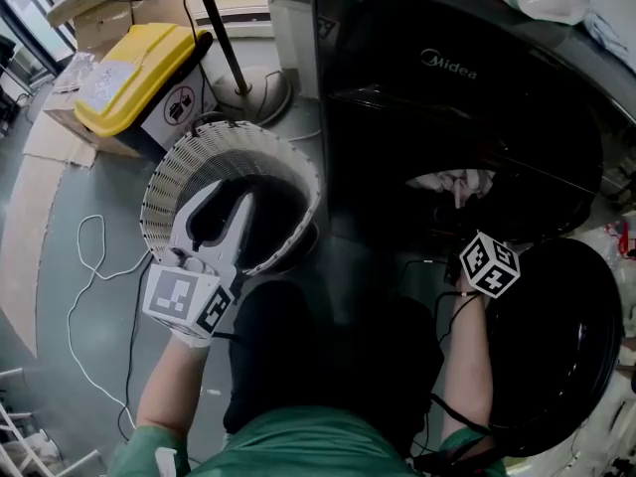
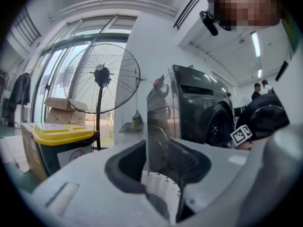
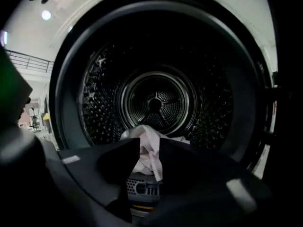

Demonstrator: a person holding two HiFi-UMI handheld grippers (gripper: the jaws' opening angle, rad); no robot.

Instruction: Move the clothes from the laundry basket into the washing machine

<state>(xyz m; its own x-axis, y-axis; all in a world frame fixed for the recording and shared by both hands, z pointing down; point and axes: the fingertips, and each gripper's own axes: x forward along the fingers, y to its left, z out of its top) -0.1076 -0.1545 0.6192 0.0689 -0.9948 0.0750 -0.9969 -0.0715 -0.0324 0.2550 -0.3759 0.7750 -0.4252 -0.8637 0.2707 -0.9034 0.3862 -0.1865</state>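
The pale garment [image 3: 142, 135] is at the mouth of the washing machine [image 1: 447, 68]. It is pinched between the nearly closed jaws of the right hand-held gripper [image 3: 150, 146], with a striped edge drooping below them. From here it looks held inside the opening so that it will fall into the drum [image 3: 156, 100] and not onto the floor. I see no other laundry in the part of the steel drum that shows. The door [image 1: 561, 346] hangs open at the near right, out of the way. To the left stands the white laundry basket [image 1: 164, 182], its inside too dark to tell clothes from shadow. The left hand-held gripper [image 1: 231, 199] sits over its near rim, jaws spread wide and gripping nothing I can see. Farther left are a yellow-lidded bin [image 1: 134, 73] and a fan stand [image 1: 248, 92].
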